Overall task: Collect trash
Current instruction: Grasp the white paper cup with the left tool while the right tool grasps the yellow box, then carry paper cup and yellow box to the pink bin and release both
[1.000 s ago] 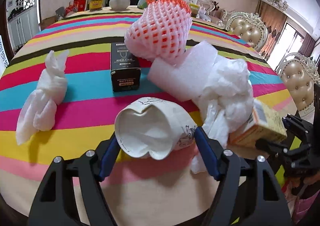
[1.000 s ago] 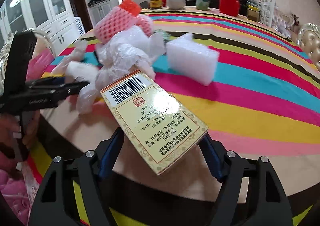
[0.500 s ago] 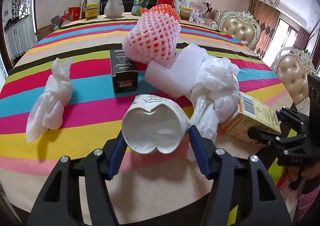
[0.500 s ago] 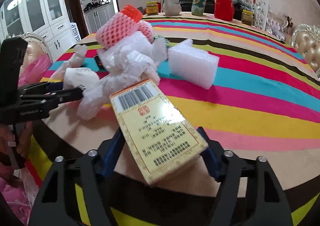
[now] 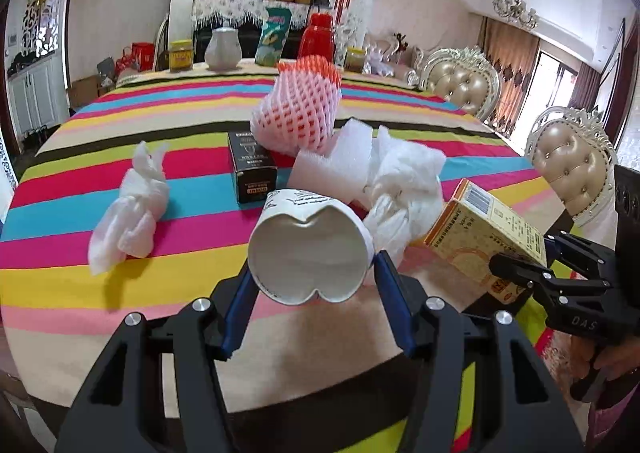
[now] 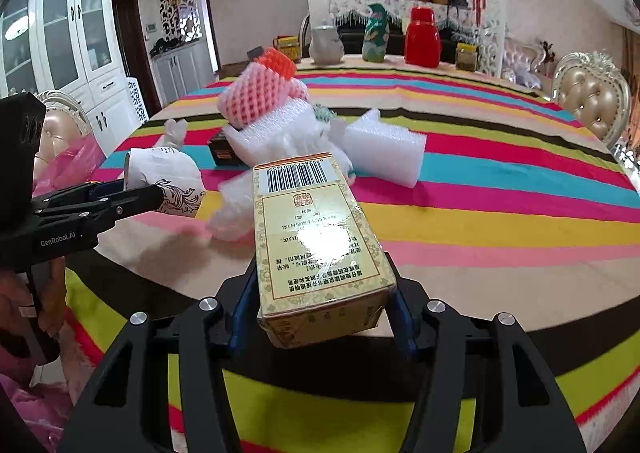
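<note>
So both claws are full: left claw [image 5: 314, 273] pinching the cup [image 5: 310, 253], right claw [image 6: 320, 293] clamped on the box [image 6: 316, 237], its long side pointing at the table [image 6: 500, 221].

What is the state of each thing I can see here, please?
Left gripper: shut on paper cup.
Paper cup: dented, lying sideways, lifted.
Right gripper: shut on yellow box.
Yellow box: closed, held tilted.
Black box: closed, lying on the table.
Plastic bag: crumpled.
Tissue: twisted, lying flat.
</note>
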A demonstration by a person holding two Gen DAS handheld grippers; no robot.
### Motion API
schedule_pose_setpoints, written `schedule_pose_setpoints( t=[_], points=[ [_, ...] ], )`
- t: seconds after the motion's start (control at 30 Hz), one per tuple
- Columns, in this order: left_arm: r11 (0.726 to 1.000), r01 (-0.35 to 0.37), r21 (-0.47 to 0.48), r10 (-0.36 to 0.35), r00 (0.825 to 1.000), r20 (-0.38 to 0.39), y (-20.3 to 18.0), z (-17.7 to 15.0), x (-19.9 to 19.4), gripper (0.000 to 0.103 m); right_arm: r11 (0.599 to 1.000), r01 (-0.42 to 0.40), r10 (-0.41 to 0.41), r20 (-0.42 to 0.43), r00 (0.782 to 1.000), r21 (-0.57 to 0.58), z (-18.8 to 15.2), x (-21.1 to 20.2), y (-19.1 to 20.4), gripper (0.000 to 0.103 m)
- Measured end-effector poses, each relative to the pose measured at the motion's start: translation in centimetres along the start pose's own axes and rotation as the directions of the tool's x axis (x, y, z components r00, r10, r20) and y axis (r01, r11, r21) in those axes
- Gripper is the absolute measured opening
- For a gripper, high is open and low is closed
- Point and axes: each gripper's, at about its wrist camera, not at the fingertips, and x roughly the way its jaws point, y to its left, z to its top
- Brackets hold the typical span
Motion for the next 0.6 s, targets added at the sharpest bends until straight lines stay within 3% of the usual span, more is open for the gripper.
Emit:
schedule_pose_setpoints(
  t=[0.37, 0.6],
  points=[
    [1.0, -0.017, 0.001, 0.017, 0.993, 0.115, 1.2, -0.8, -5.2, 0.056, 1.0, 0.002, -0.001, 0.057, 0.998, -0.027, -0.4, -2.5, 3.8, 0.054],
    [0.998, -0.059, -0.017, 0.062, 0.979, 0.193, 2.6, -1.2, -8.5, 0.056, 0.998, -0.031, 0.036, 0.104, 0.994, -0.048, 0.4, -2.9, 6.6, 0.054]
  ],
)
